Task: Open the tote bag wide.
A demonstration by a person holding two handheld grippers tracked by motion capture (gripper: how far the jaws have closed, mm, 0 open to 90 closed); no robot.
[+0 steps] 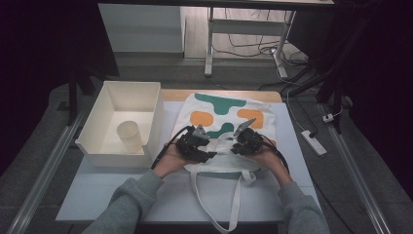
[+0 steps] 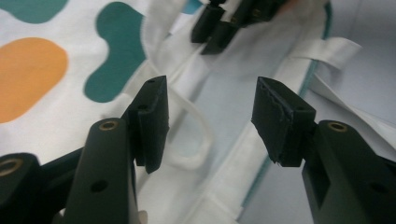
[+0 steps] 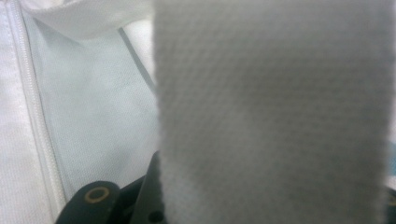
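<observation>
A white canvas tote bag (image 1: 221, 124) printed with teal and orange blobs lies flat at the centre of the counter (image 1: 97, 187), its mouth facing 6 o'clock and its long handles (image 1: 237, 195) trailing off the near edge. Both tongs meet at that mouth.

The left tongs (image 1: 197, 145) stand open, jaws well apart, poised over the bag's hem and a loop of handle strap (image 2: 196, 135). In the left gripper view the right tongs (image 2: 215, 25) show at 12 o'clock, on the far side of the opening. In the right gripper view a band of woven fabric (image 3: 275, 112) hangs right across the lens; it seems pinched, but I cannot tell whether the right tongs (image 1: 246, 139) are closed on it.

I judge the bag light, limp and not slippery: it will sag and fold rather than hold its shape. The stitched hem at the mouth, or the strap where it is sewn on, looks the firmest place to grip.

At 9 o'clock of the bag sits a white bin (image 1: 109, 146) with a pale cup (image 1: 129, 136) upright inside.
</observation>
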